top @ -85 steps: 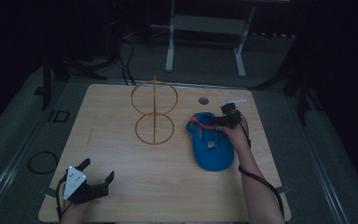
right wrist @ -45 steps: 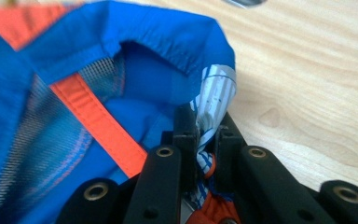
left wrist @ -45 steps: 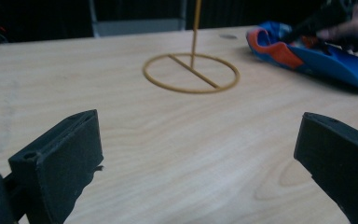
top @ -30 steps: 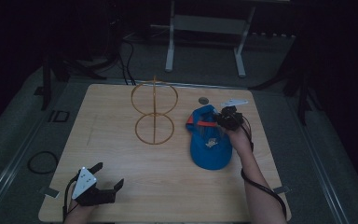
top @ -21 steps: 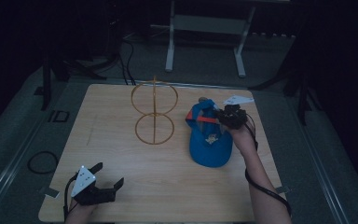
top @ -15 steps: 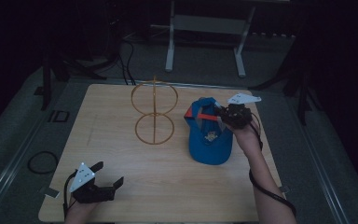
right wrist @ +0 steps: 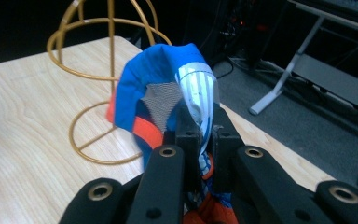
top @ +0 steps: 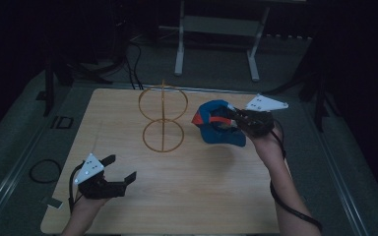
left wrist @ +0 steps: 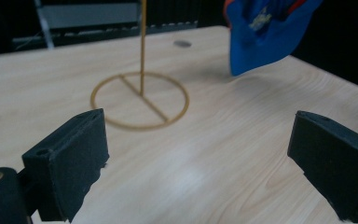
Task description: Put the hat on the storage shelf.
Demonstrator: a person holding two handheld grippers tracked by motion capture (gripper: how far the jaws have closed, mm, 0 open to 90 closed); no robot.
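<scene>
Room: dark, with a grey floor around a light wooden table [top: 187, 196]; a grey metal frame on legs [top: 216, 29] stands well behind it, and a black cable loop [top: 43, 170] lies on the floor at the table's left.
Left gripper [top: 120, 169]: nearest, low over the table's near left corner; its jaws stand wide apart with bare wood between them, holding and touching nothing. The left gripper view [left wrist: 196, 154] looks between the two black pads toward the stand's base ring.
Wire hat stand [top: 163, 120]: gold-coloured, upright mid-table; a flat ring with a crossbar as base, a thin post, and a rounded cage of hoops on top.
Baseball cap [top: 219, 125]: blue, with an orange-red band along its edge and a pale striped mesh panel on its inside; it hangs crumpled in the air above the table, just to the right of the stand and apart from it.
Writing: a small yellow mark shows on the cap's blue cloth in the left gripper view [left wrist: 261, 23], too blurred to read.
Right gripper [top: 234, 118]: raised over the table's right half, jaws pressed together on a fold of the cap's cloth [right wrist: 200, 135].
Small dark disc [left wrist: 182, 44]: farthest, flat on the table behind the stand.
</scene>
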